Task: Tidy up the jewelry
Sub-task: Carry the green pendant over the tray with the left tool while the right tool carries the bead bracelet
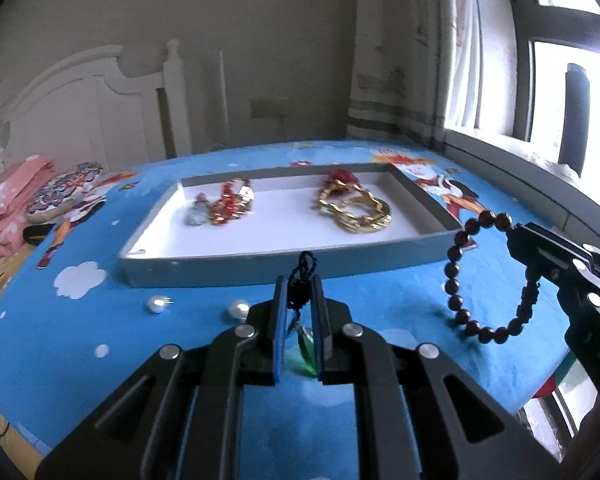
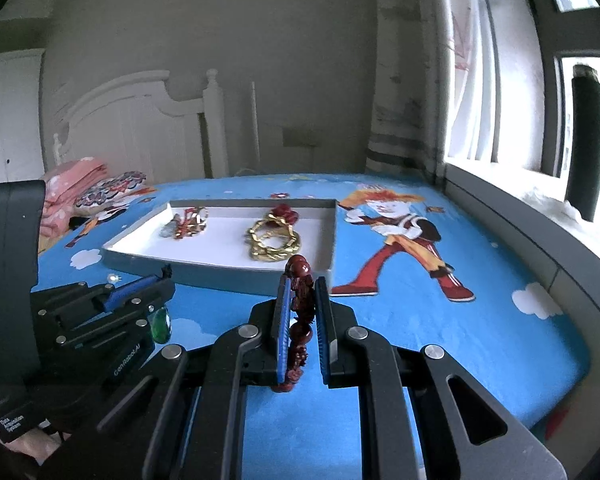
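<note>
My left gripper [image 1: 300, 292] is shut on the black cord [image 1: 305, 266] of a necklace, and its green pendant [image 1: 306, 354] hangs between the fingers. From the right wrist view the left gripper [image 2: 165, 273] shows at the left with the pendant [image 2: 160, 322] below it. My right gripper [image 2: 302, 285] is shut on a dark red bead bracelet [image 2: 300, 320], whose loop [image 1: 480, 280] dangles from that gripper [image 1: 514, 236] above the sheet. Just beyond both stands a grey tray [image 1: 240, 268] holding a gold chain [image 1: 356, 210] and a red-and-gold piece [image 1: 228, 204].
Two pearl earrings [image 1: 156, 304] [image 1: 238, 310] lie on the blue cartoon bed sheet [image 1: 380, 300] in front of the tray. Folded pink cloth [image 1: 12, 208] and a patterned cushion [image 1: 66, 192] sit at the far left. A window ledge [image 1: 520, 176] borders the right side.
</note>
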